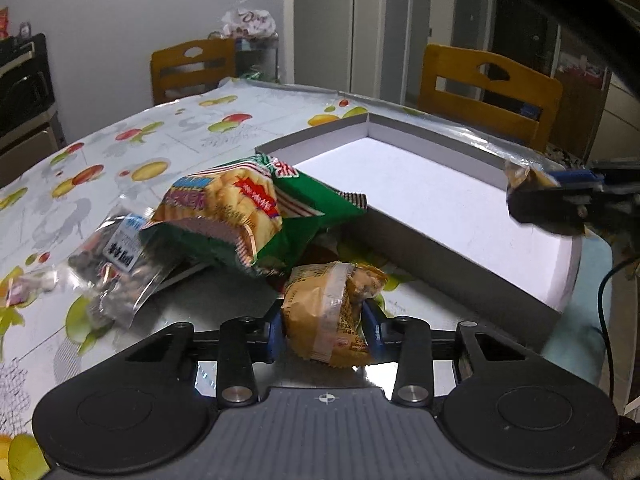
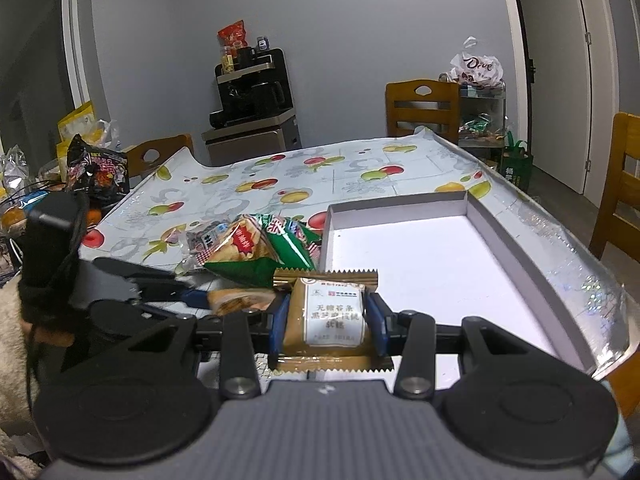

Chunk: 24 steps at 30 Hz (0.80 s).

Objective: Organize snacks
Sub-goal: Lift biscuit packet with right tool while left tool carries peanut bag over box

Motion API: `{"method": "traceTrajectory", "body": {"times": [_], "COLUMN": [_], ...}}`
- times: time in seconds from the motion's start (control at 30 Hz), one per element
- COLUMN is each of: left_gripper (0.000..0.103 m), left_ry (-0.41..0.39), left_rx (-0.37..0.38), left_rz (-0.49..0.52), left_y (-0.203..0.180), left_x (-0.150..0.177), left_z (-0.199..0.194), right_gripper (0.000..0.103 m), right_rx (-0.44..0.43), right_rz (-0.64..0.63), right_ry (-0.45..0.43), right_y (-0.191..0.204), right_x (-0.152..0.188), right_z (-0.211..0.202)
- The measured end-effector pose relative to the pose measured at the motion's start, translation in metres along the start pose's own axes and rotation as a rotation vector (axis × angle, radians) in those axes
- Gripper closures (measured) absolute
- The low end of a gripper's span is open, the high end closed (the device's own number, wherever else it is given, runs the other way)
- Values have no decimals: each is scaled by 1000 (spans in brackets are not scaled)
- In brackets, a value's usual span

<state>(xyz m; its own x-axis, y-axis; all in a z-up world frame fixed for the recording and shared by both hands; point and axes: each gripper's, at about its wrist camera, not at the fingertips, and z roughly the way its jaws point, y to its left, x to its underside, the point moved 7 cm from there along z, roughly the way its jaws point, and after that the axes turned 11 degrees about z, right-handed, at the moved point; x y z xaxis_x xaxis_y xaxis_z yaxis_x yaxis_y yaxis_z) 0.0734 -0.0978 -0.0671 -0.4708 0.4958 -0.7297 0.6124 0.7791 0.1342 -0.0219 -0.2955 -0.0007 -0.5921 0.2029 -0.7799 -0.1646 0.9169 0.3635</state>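
The left hand-held gripper (image 1: 324, 330) is clenching an orange-yellow snack packet (image 1: 334, 312), its blue pads pressing on both sides of the wrapper. The packet is sitting low over the table (image 1: 168, 128), just beside the near wall of the white box (image 1: 440, 200) and touching nothing in it. It is looking crinkled, with a clear band of film across its middle and a crimped seam at each end. I am judging it as light and soft: the film is giving under the pads, and whatever is inside is probably crumbly, so a gentle squeeze across the thick middle is suiting it better than a pinch on the slippery seam.

The right hand-held gripper (image 2: 326, 320) is grasping a flat tan packet (image 2: 326, 312) with a white label and saw-toothed gold ends, holding it above the near corner of the box. This 1 is seeming stiffer and bar-shaped, so the grip across its width is looking secure.

Behind them, a green bag of crackers (image 1: 248, 216) is lying puffed and tilted on the table, leaning against a clear bag of dark pieces (image 1: 116, 268). Both are likely light and crushable; the green bag is best taken by its gathered end. Whether it is touching the box wall is hard to tell from here.
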Motion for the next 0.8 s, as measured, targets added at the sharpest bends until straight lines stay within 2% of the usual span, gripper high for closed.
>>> {"method": "traceTrajectory", "body": {"times": [0.27, 0.53, 0.8], "left_gripper": [64, 64, 64], "left_ry": [-58, -142, -205], "left_rx": [-25, -23, -28], "left_rz": [3, 30, 26], "left_y": [2, -5, -1], "left_x": [-2, -15, -26], "left_z": [-24, -47, -63], "right_gripper": [62, 62, 62], "right_rx": [59, 32, 74], "right_rz": [3, 39, 6], "right_ry": [-43, -47, -132], "right_y": [-13, -10, -8], "right_x": [-21, -33, -56], "right_z": [-11, -30, -52]}}
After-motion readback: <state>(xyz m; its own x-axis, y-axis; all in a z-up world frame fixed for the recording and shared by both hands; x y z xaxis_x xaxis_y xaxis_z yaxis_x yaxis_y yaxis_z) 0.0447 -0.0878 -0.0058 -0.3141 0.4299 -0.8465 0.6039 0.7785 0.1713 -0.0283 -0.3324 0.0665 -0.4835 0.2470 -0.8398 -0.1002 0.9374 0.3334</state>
